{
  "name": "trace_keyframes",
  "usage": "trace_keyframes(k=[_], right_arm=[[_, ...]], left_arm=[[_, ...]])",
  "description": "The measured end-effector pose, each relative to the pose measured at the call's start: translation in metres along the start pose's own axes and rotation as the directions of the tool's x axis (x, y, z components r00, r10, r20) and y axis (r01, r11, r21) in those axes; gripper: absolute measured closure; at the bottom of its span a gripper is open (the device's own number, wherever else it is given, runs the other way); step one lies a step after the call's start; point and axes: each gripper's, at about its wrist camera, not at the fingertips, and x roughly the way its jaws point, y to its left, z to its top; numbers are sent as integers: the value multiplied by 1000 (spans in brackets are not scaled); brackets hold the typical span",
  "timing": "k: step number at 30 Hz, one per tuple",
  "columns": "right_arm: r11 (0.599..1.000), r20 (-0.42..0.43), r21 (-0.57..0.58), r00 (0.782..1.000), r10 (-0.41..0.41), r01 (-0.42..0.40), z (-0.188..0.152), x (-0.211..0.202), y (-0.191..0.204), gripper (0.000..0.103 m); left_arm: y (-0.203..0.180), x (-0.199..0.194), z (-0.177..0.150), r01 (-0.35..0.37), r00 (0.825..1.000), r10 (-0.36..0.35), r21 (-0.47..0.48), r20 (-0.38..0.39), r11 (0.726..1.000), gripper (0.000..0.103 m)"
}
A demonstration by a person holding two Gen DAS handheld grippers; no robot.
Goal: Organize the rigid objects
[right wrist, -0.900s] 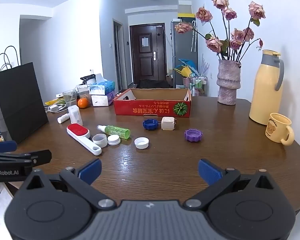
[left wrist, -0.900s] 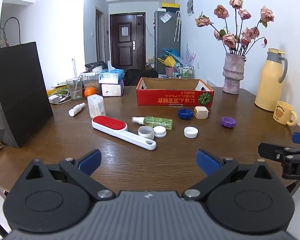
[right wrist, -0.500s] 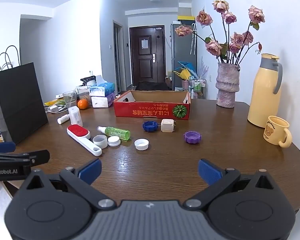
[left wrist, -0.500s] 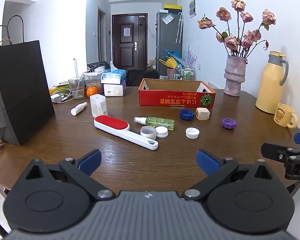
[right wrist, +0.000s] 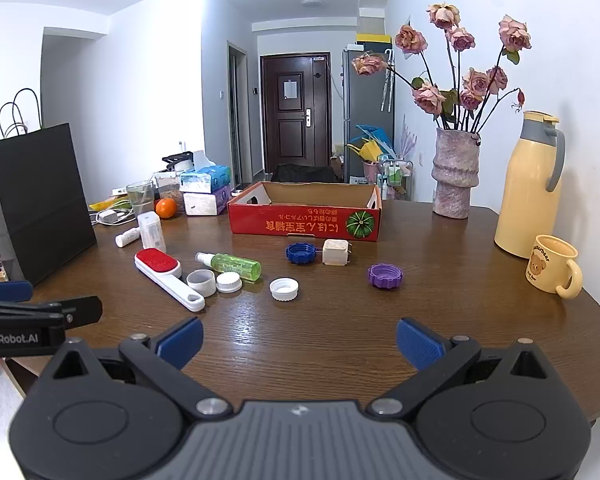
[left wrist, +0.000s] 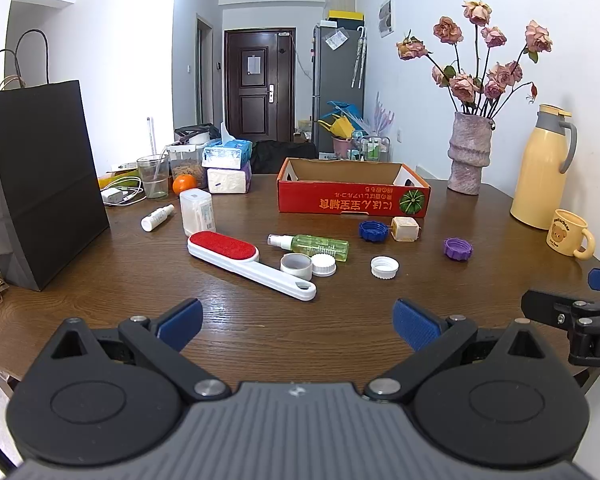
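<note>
An empty red cardboard box [left wrist: 354, 196] [right wrist: 304, 220] stands mid-table. In front of it lie a red-and-white lint brush [left wrist: 248, 262] [right wrist: 166, 276], a green spray bottle [left wrist: 312, 245] [right wrist: 232, 266], a blue cap [left wrist: 373, 231] [right wrist: 300, 253], a cream cube [left wrist: 405, 229] [right wrist: 335, 252], a purple cap [left wrist: 458, 249] [right wrist: 385, 275] and white caps [left wrist: 385, 267] [right wrist: 284, 289]. A small white bottle [left wrist: 157, 218] and a white box [left wrist: 196, 212] lie further left. My left gripper [left wrist: 296, 320] and right gripper [right wrist: 298, 338] hover open and empty over the near table edge.
A black paper bag [left wrist: 40, 184] stands at the left. A vase of roses [left wrist: 469, 156], a yellow thermos [left wrist: 542, 168] and a bear mug [left wrist: 570, 234] line the right side. Tissue packs [left wrist: 228, 168], a glass [left wrist: 153, 176] and an orange [left wrist: 184, 184] sit at the back left.
Both wrist views have drifted slightly, the table's things sitting a little lower and further off. Nothing on the table has moved and both grippers stay open.
</note>
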Motion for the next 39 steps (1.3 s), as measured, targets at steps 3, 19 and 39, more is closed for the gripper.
trace_keyframes(k=[3,19,39], right_arm=[[1000,0,-1,1000,-1,1,0,0,0,0],[1000,4,-2,1000,-3,3,1,-3,1,0],[1000,5,-4,1000,-7,7,2,-5,1,0]], left_arm=[[0,1,-1,-4,1000,4,-6,3,1000,0],[0,1,-1,-3,1000,3,-7,4,1000,0],[1,1,-1,-2,1000,2,-8,5,1000,0]])
